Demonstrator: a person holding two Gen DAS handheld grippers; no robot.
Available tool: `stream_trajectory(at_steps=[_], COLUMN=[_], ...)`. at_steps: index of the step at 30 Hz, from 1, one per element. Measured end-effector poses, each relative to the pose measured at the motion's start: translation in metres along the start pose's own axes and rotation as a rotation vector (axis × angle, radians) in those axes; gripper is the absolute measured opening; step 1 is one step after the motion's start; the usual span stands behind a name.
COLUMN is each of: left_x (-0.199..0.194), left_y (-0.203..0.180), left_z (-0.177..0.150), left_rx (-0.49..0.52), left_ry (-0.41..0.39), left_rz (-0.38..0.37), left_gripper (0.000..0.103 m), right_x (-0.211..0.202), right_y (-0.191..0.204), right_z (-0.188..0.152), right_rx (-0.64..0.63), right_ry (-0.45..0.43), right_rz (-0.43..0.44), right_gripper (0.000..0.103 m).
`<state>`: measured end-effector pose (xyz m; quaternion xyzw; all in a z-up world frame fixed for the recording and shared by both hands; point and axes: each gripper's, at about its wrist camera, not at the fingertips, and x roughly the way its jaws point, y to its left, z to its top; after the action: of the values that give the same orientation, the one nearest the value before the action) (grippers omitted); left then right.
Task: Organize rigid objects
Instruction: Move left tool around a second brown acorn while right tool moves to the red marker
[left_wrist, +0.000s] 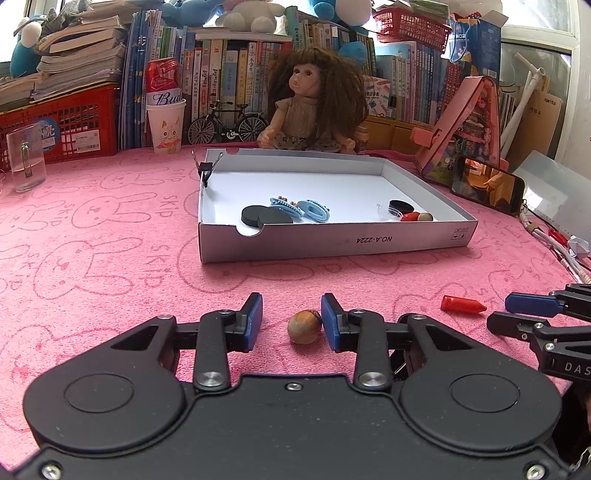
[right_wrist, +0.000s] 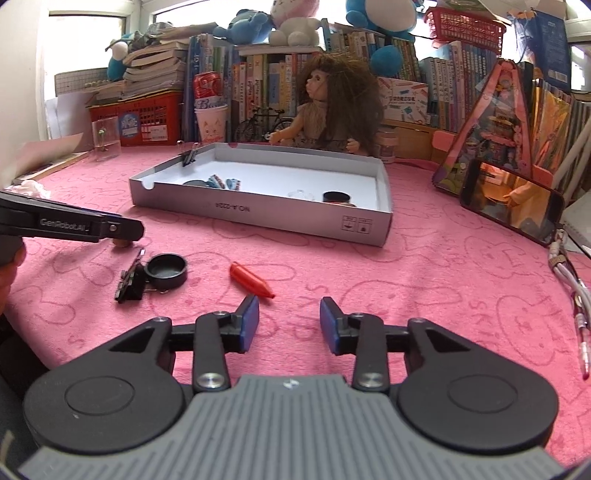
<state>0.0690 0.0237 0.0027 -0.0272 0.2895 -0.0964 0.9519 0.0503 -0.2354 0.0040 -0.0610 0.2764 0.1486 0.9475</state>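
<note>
While books and plush toys crowd behind, left view: pink bunny-print cloth (left_wrist: 110, 258), white cardboard tray (left_wrist: 332, 240), left gripper (left_wrist: 291, 321) open around a round brown nut (left_wrist: 304, 326), touching one pad. Right view: right gripper (right_wrist: 290, 325) open, empty; red crayon (right_wrist: 251, 284) just ahead, ridged black cap (right_wrist: 166, 271) beside a binder clip (right_wrist: 131, 284).

Left gripper (left_wrist: 291, 320) low, angled down toward table, 2 blue pads (left_wrist: 255, 320) apart, only right pad touching small object between them. Right gripper (right_wrist: 289, 320) angled down likewise, jaws spread, gap bare, nothing gripped.
</note>
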Motion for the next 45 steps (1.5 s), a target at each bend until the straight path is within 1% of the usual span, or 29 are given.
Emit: stream_trajectory(at_steps=[6, 10, 13, 17, 21, 24, 26, 32, 35, 38, 41, 43, 45], left_x=[-0.001, -0.002, -0.002, -0.002, -0.002, -0.003, -0.004, -0.008, -0.008, -0.007, -0.007, -0.007, -0.006], left_y=[0.001, 0.001, 0.001, 0.001, 0.0, 0.0, -0.001, -0.005, -0.007, -0.007, -0.007, -0.007, -0.007], left_z=[-0.002, -0.003, -0.003, -0.003, -0.004, -0.005, -0.007, -0.01, -0.01, -0.01, -0.01, -0.01, -0.01], left_rx=[0.001, 0.003, 0.004, 0.004, 0.004, 0.012, 0.02, 0.029, 0.024, 0.018, 0.013, 0.01, 0.008], left_ry=[0.002, 0.001, 0.0, 0.002, 0.001, -0.001, -0.005, -0.012, -0.014, -0.015, -0.015, -0.016, -0.017], left_rz=[0.004, 0.007, 0.008, 0.008, 0.009, 0.011, 0.013, 0.015, 0.019, 0.021, 0.022, 0.023, 0.024], left_gripper=[0.033, 0.033, 0.034, 0.034, 0.034, 0.035, 0.038, 0.043, 0.043, 0.043, 0.043, 0.043, 0.043], right_x=[0.002, -0.003, 0.0, 0.011, 0.02, 0.023, 0.022, 0.009, 0.005, 0.008, 0.013, 0.015, 0.016], right_y=[-0.009, -0.005, 0.001, 0.001, -0.002, -0.003, 0.001, 0.013, 0.018, 0.023, 0.03, 0.033, 0.035], right_z=[0.001, 0.001, 0.002, 0.006, 0.01, 0.012, 0.011, 0.006, 0.008, 0.01, 0.009, 0.009, 0.008], right_rx=[0.061, 0.063, 0.03, 0.033, 0.039, 0.064, 0.055, 0.077, 0.107, 0.122, 0.107, 0.105, 0.1], right_ry=[0.002, -0.016, -0.005, 0.004, 0.002, -0.001, -0.015, -0.066, -0.087, -0.083, -0.077, -0.071, -0.07], right_rz=[-0.069, -0.023, -0.018, -0.057, -0.119, -0.188, -0.229, -0.182, -0.143, -0.107, -0.096, -0.085, -0.085], right_gripper=[0.055, 0.055, 0.055, 0.056, 0.058, 0.059, 0.059, 0.059, 0.061, 0.064, 0.066, 0.069, 0.07])
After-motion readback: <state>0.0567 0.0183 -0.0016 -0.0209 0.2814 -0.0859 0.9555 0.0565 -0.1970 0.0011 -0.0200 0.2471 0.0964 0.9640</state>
